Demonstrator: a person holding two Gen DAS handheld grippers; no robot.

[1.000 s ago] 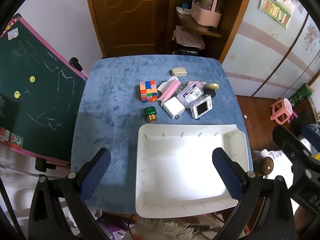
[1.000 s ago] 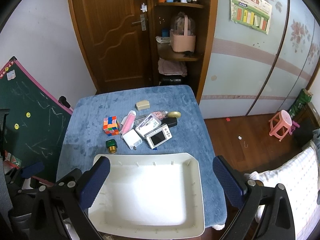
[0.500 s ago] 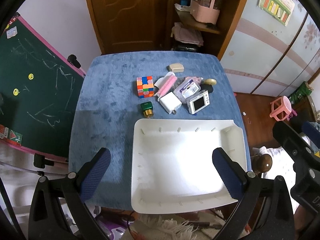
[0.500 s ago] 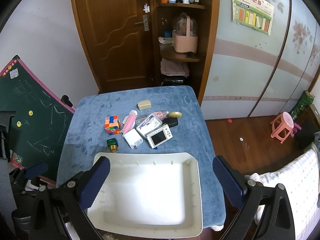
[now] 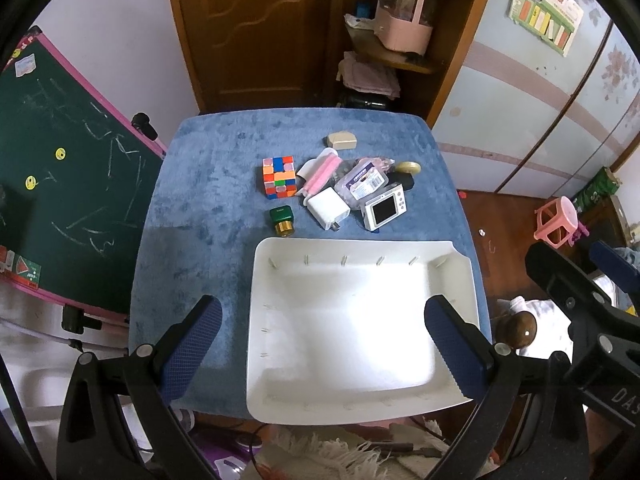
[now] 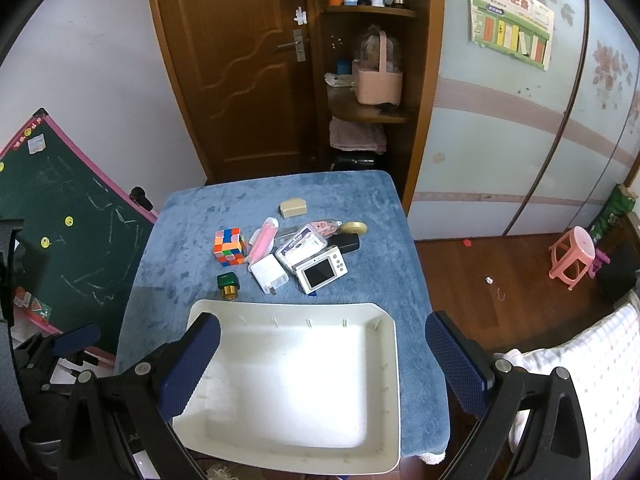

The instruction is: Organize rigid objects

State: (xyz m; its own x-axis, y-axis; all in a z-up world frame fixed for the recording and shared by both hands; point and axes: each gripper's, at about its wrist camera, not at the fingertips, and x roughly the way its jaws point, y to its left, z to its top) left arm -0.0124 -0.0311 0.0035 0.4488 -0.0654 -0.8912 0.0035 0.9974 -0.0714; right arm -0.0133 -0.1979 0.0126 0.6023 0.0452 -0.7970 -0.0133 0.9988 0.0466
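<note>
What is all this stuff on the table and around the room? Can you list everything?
table: 1, blue cloth, centre
tray: 1, white, near edge
puzzle cube: 1, multicoloured, beyond tray
small bottle: 1, green and gold, by tray
charger: 1, white
camera: 1, white
pink case: 1
clear packet: 1, labelled
tape roll: 1, yellowish
beige block: 1, farthest
chalkboard: 1, green, left
door: 1, brown
basket: 1, pink, shelf
stool: 1, pink, floor
left gripper: open, above tray
right gripper: open, above tray
</note>
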